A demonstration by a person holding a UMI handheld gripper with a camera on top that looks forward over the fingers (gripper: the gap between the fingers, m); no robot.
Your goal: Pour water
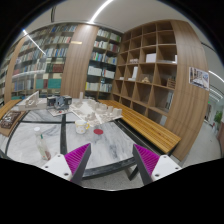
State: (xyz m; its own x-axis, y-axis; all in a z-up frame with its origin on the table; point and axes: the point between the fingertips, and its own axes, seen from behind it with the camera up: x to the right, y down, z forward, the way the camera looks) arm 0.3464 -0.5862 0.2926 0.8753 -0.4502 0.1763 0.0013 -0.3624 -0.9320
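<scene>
Ahead, a bottle [41,146] stands upright on the white surface [110,140], left of and beyond the hand-held gripper [112,160], whose fingers are spread wide, holding nothing. Small cups [82,126] (hard to identify) sit farther off; bookshelves [150,75] rise behind.

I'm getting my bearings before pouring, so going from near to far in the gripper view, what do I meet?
The open gripper with nothing between its fingers → the white table just ahead → small bottles and cups on it → a wooden bench → the bookshelves along the far wall.
</scene>
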